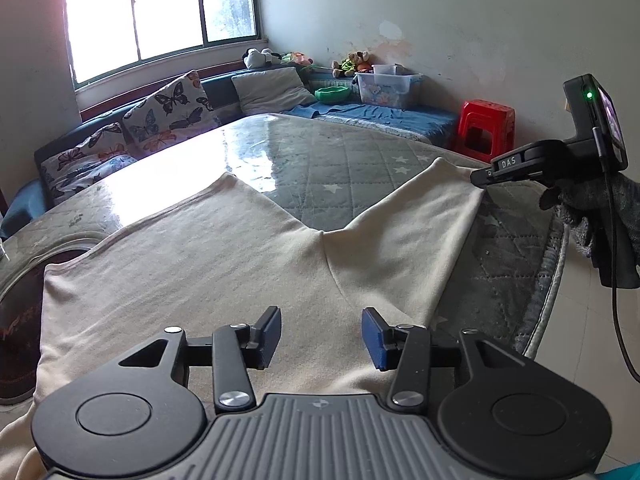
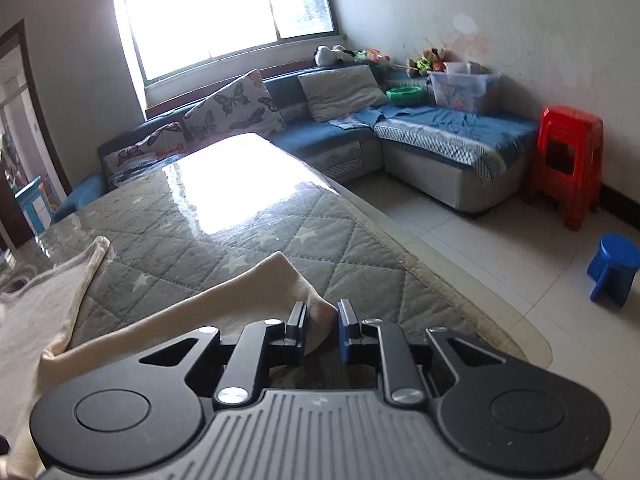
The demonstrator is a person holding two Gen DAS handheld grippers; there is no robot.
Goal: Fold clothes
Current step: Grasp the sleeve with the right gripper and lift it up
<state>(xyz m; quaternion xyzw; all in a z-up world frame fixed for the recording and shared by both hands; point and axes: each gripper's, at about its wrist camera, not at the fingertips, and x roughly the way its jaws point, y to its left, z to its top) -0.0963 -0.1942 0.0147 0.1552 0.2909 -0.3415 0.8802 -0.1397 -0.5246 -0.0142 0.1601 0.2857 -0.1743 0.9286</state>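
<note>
1. Cream garment [image 1: 224, 248]: it lies spread on the quilted table cover [image 1: 320, 160], its two legs fanning toward the far edge and its waist end at the near edge, under your left gripper.
2. Left gripper [image 1: 321, 338]: your jaws stand partly apart above the waist end of the garment; nothing sits between the blue pads [image 1: 372, 338], and they press on nothing.
3. Right gripper [image 2: 322, 326]: your jaws are drawn in on the end of the right leg [image 2: 316, 312], which is pinched between the fingers near the right edge of the table; the left wrist view shows the same gripper tip meeting that leg's corner.
4. Gloved hand [image 1: 576, 208]: it carries the right gripper beyond the right edge.
5. Background: sofa [image 2: 440, 136], red stool [image 2: 568, 160], blue stool [image 2: 614, 268].
</note>
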